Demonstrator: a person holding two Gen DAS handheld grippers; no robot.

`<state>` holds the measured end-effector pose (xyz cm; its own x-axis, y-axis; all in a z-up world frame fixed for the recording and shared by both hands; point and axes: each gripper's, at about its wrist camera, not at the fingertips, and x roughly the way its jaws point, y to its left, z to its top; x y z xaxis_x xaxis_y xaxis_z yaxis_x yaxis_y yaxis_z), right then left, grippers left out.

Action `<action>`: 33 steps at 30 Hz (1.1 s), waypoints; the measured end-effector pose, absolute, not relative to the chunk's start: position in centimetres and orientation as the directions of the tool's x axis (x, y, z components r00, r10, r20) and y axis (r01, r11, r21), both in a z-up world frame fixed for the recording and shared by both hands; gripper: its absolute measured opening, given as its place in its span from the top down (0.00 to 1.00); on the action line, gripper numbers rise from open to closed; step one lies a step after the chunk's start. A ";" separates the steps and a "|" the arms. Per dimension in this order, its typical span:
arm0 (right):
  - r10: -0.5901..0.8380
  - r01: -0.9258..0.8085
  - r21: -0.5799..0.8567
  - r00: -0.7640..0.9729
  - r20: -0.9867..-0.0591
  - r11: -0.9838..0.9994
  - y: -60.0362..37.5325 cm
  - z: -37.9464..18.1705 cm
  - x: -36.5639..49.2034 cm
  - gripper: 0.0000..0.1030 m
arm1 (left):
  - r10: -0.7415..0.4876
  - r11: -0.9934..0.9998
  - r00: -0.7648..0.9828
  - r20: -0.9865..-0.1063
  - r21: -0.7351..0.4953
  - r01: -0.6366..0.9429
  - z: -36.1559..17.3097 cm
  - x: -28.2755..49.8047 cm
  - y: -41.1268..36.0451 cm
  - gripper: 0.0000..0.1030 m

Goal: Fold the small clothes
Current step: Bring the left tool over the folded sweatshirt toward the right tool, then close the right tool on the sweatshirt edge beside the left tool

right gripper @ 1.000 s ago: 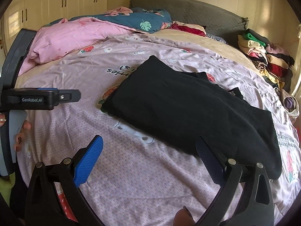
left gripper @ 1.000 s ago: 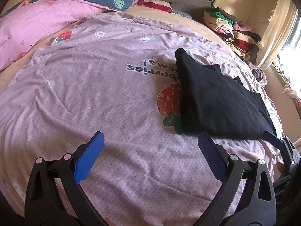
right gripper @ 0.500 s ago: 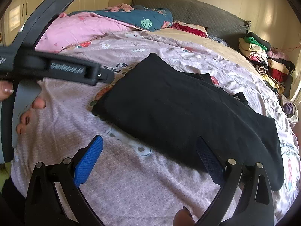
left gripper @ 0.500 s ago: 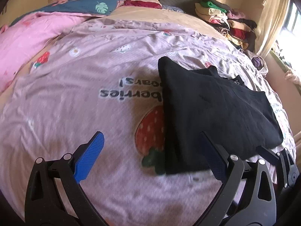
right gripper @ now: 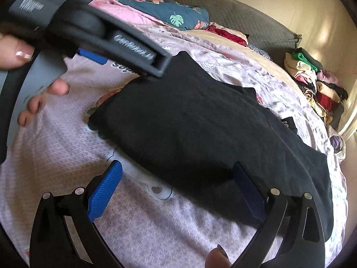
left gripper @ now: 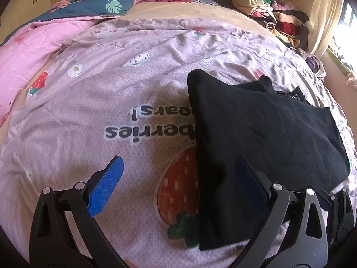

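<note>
Lilac bedding with strawberries, flowers and upside-down lettering covers the bed, and on it lies the folded black garment, spread flat toward the right half of the cover in the left wrist view, its near left corner overlapping the big printed strawberry. A narrower black piece pokes out from under its far edge. The left gripper hovers low over the garment's near edge with its blue-padded fingers spread wide and holding nothing; one finger is over the bare cover, the other over the black cloth. The right gripper is likewise spread wide and empty, its right finger over the garment's near hem and its left finger over the lilac cover. In the right wrist view the left gripper's dark body crosses the upper left, blurred, gripped by a hand whose fingertips show beside it. Farther out, a pink quilt and a dark blue leaf-print blanket are bunched at the head of the bed, and a stack of folded clothes sits at the far right against the wall.
</note>
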<state>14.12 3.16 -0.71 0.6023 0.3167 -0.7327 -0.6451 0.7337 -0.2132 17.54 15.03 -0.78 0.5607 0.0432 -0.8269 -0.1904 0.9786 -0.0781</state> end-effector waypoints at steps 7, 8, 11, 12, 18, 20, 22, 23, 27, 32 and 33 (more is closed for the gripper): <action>0.280 -0.637 -0.267 0.624 -0.729 0.723 4.4 -1.6 15.8 0.04 | 0.033 0.974 0.546 -0.837 -0.096 -0.204 -1.5 19.7 15.9 0.09; 0.272 -0.636 -0.279 0.628 -0.729 0.719 4.7 -1.8 16.2 0.04 | 0.028 0.973 0.545 -0.838 -0.102 -0.208 -1.6 19.9 16.1 0.09; 0.261 -0.635 -0.304 0.639 -0.724 0.710 5.5 -2.1 17.0 0.04 | 0.028 0.970 0.543 -0.839 -0.107 -0.216 -1.7 20.4 16.4 0.09; 0.258 -0.634 -0.314 0.644 -0.720 0.707 5.7 -2.1 17.2 0.04 | 0.028 0.970 0.543 -0.839 -0.108 -0.217 -1.7 20.5 16.5 0.09; 0.251 -0.616 -0.336 0.671 -0.698 0.713 6.3 -2.1 18.6 0.05 | 0.027 0.969 0.541 -0.840 -0.110 -0.219 -1.8 21.3 16.8 0.09; 0.252 -0.604 -0.348 0.691 -0.678 0.717 6.3 -1.8 18.7 0.06 | 0.025 0.969 0.540 -0.841 -0.112 -0.220 -1.9 21.6 16.8 0.09; 0.258 -0.596 -0.357 0.706 -0.660 0.719 6.1 -1.5 18.7 0.07 | 0.022 0.968 0.540 -0.841 -0.117 -0.222 -2.0 21.7 16.9 0.09; 0.271 -0.598 -0.356 0.712 -0.648 0.719 5.9 -1.3 18.5 0.10 | 0.019 0.968 0.539 -0.842 -0.120 -0.222 -2.0 21.8 16.9 0.09; 0.341 -0.626 -0.334 0.712 -0.614 0.705 5.1 -0.4 17.4 0.46 | -0.026 0.961 0.538 -0.843 -0.169 -0.218 -2.0 22.4 16.9 0.09; 0.397 -0.640 -0.316 0.717 -0.574 0.700 3.9 0.6 16.3 0.80 | -0.075 0.951 0.530 -0.845 -0.220 -0.217 -2.4 23.0 16.8 0.09; 0.400 -0.640 -0.314 0.718 -0.569 0.702 3.7 0.7 16.3 0.82 | -0.082 0.950 0.529 -0.845 -0.227 -0.216 -2.4 23.0 16.7 0.09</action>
